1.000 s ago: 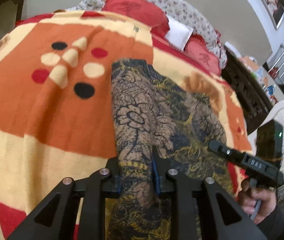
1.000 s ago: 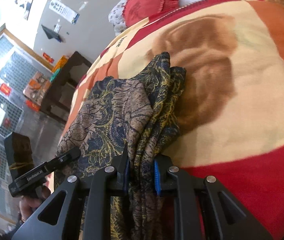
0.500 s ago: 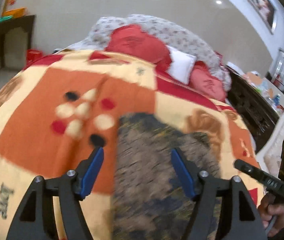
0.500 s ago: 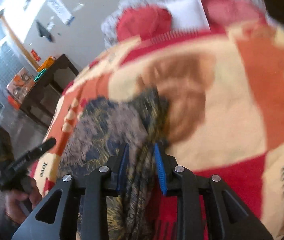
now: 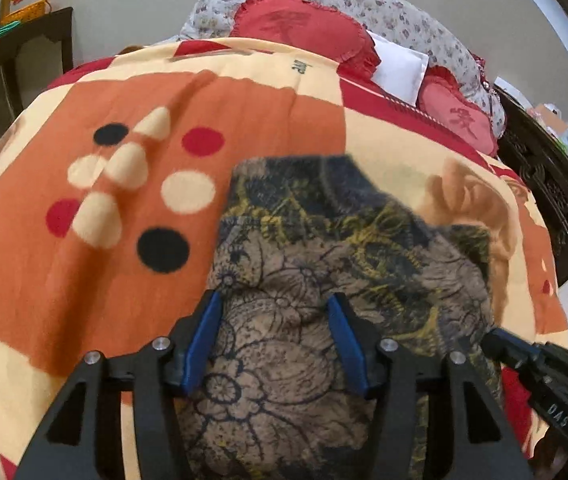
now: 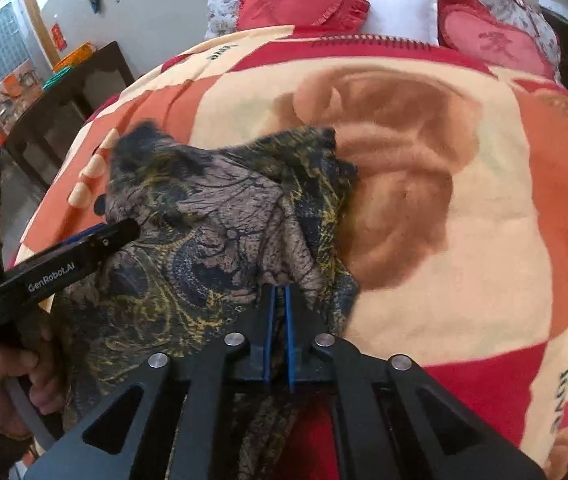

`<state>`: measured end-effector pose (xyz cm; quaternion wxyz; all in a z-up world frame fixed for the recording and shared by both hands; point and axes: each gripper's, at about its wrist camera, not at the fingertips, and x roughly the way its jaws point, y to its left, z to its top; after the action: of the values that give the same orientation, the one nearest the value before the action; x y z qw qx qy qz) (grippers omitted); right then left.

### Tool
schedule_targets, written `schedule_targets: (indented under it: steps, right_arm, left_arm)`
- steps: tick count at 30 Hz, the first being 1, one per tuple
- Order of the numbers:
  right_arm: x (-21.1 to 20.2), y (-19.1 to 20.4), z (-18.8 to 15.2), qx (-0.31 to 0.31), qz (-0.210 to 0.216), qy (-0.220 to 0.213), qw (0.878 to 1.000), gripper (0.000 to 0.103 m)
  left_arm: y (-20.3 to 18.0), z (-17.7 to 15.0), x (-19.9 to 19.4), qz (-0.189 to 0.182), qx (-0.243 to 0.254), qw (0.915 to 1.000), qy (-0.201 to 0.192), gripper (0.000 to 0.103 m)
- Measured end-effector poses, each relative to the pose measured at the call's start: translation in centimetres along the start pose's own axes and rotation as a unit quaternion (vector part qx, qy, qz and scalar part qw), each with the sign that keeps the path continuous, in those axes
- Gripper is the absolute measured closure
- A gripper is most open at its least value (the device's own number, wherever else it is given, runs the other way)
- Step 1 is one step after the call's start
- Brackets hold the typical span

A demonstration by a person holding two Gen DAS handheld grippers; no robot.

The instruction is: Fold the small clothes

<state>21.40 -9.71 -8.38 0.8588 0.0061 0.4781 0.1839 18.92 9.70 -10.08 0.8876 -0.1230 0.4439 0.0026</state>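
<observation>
Cloth, thin, limp and patterned, lies bunched on the bed's blanket. Right gripper is clenched on a gathered fold; left gripper straddles another part, jaws closing, not yet pressing. It likely slumps, so pinch corners or edges.

Brown, navy, perhaps mustard floral garment; orange-cream-red blanket.
</observation>
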Motion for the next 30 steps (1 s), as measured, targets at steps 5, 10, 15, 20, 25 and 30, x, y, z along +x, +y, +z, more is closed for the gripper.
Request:
schedule_targets:
  steps: [5, 10, 15, 20, 25, 30]
  right_arm:
    - [-1.6, 0.6, 3.1, 0.016, -0.003, -0.05, 0.999, 0.103]
    - [3.7, 1.6, 4.4, 0.022, -0.051, -0.006, 0.998, 0.103]
    - [5.6, 1.8, 3.1, 0.009, -0.085, -0.039, 0.996, 0.102]
    - [5.4, 1.9, 2.2, -0.014, -0.085, -0.067, 0.994, 0.101]
    - [5.4, 1.6, 2.2, -0.02, -0.076, -0.072, 0.994, 0.101]
    - [5.8, 1.7, 2.5, -0.026, -0.078, -0.072, 0.994, 0.1]
  left_arm:
    - [-0.5, 3.9, 0.4, -0.005, -0.003, 0.9998, -0.019, 0.043]
    - [-1.2, 5.0, 4.7, 0.033, 0.017, 0.9993, 0.009, 0.03]
    - [-0.5, 4.1, 6.3, 0.031, -0.003, 0.9995, 0.005, 0.02]
    - [-1.1, 3.9, 6.5, 0.047, 0.007, 0.9989, -0.002, 0.019]
    - [-1.1, 3.7, 6.5, 0.046, 0.006, 0.9989, -0.005, 0.019]
    - [-0.9, 3.8, 6.5, 0.042, 0.004, 0.9991, -0.005, 0.019]
